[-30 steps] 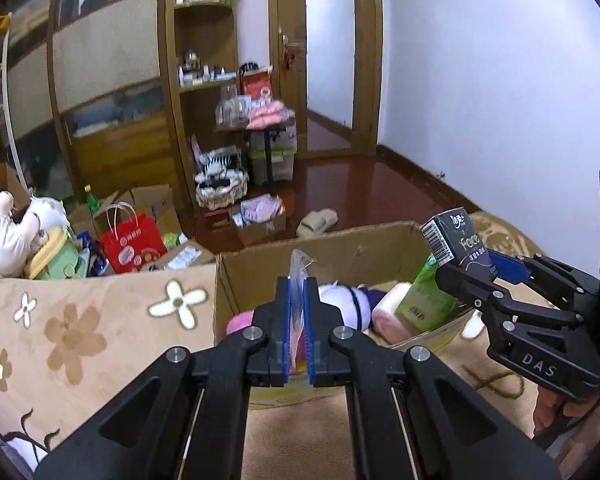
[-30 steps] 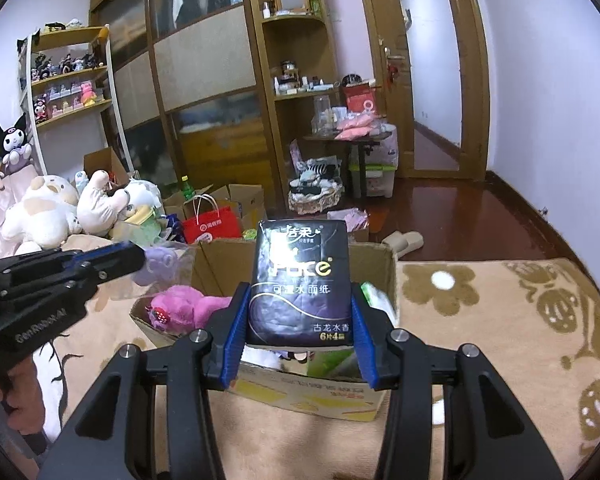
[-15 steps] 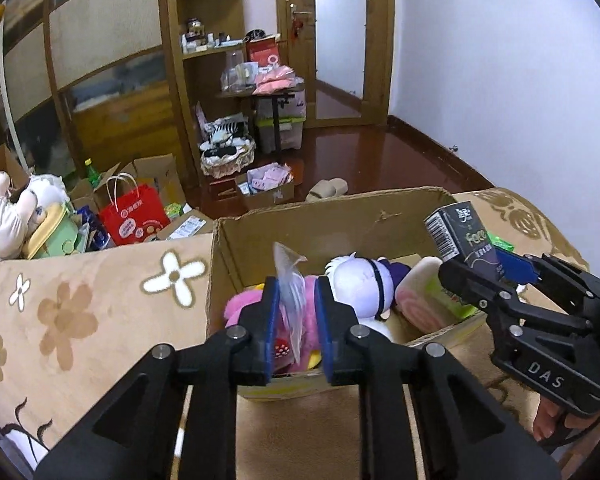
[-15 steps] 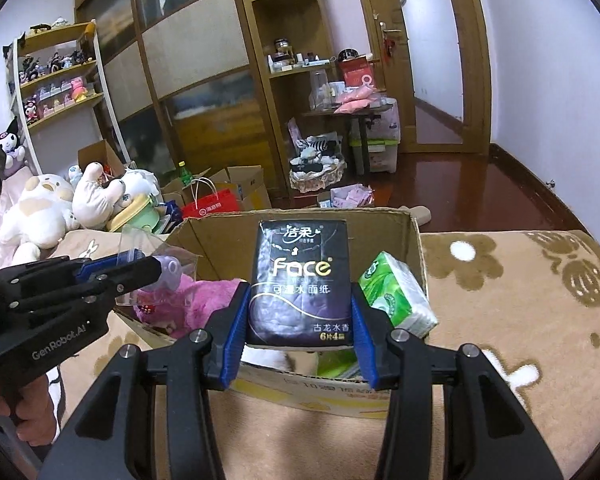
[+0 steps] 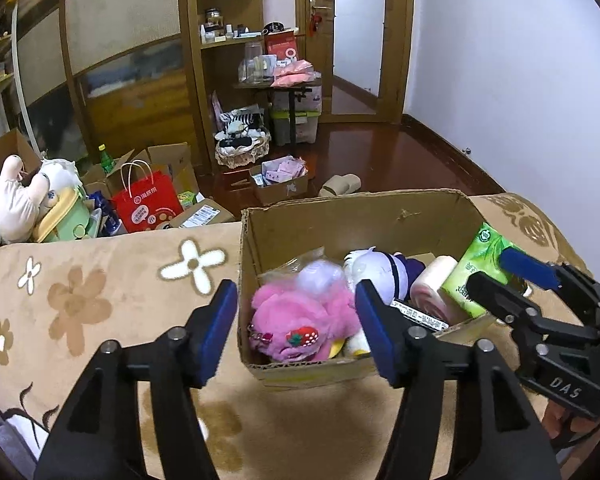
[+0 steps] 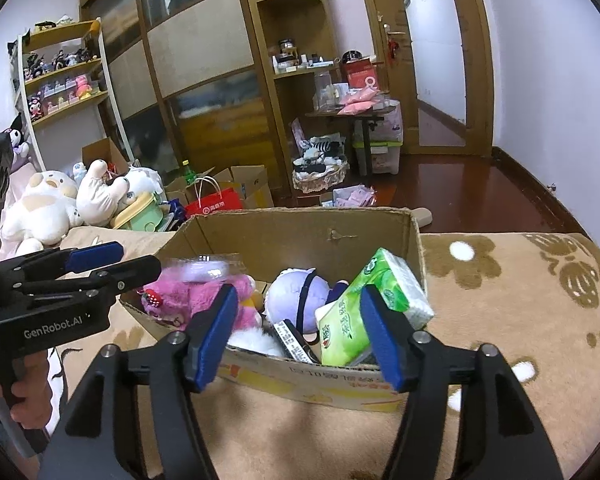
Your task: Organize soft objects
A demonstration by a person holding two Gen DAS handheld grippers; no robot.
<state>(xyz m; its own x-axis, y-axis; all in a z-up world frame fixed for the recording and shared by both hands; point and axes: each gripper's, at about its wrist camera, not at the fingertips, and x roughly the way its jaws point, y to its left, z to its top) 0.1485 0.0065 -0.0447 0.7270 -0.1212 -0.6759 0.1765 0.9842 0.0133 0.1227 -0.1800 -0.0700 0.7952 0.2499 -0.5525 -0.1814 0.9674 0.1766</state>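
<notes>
The brown cardboard box point(image 5: 352, 220) of soft toys sits on the flowered beige blanket point(image 5: 100, 280); your left tongs point(image 5: 296, 328) gape empty before it. From the right wrist, your right tongs point(image 6: 294, 330) likewise gape empty, the green tissue pack point(image 6: 374, 304) inside the box.

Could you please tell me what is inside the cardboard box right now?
The cardboard box holds a pink plush, a white-and-purple plush, a green tissue pack, a pink roll and a dark pack; anything beneath is covered.

The cardboard box point(image 5: 352, 216) is open above, but plush toys point(image 5: 304, 320) and tissue pack point(image 6: 374, 304) crowd its floor.
</notes>
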